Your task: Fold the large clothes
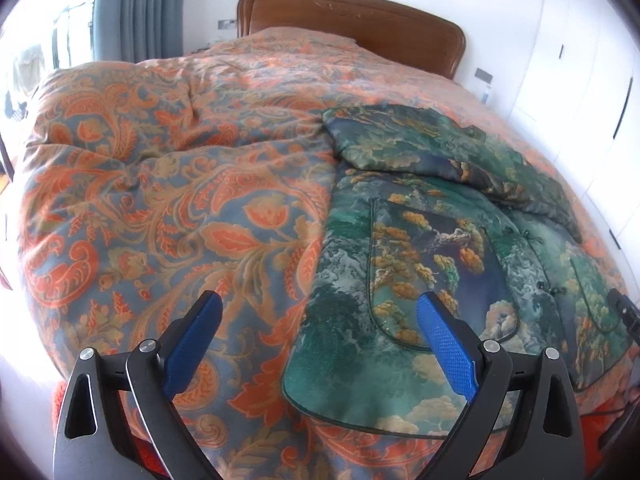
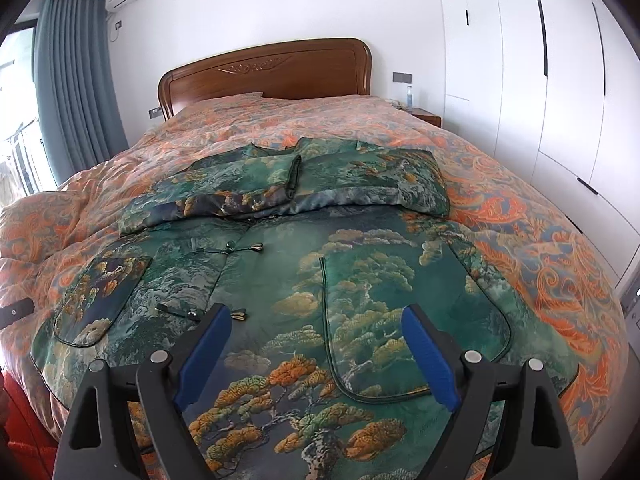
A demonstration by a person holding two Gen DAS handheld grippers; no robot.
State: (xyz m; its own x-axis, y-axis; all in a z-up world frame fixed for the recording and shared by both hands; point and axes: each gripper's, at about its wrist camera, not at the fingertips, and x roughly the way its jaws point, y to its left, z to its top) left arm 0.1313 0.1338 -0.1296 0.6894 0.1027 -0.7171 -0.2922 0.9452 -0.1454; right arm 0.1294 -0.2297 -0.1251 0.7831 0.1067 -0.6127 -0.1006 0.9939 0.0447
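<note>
Jaws of both grippers stand wide apart and hold nothing. The left gripper (image 1: 320,316) hovers over the near-left hem corner of the jacket (image 2: 304,264); the right gripper (image 2: 318,330) hovers over the jacket's near hem. The jacket lies face-up on the bedspread (image 1: 160,200). Both sleeves (image 2: 240,188) are already folded across the chest, on the jacket's far half. Judged remaining: folding the jacket body, hem toward collar.
</note>
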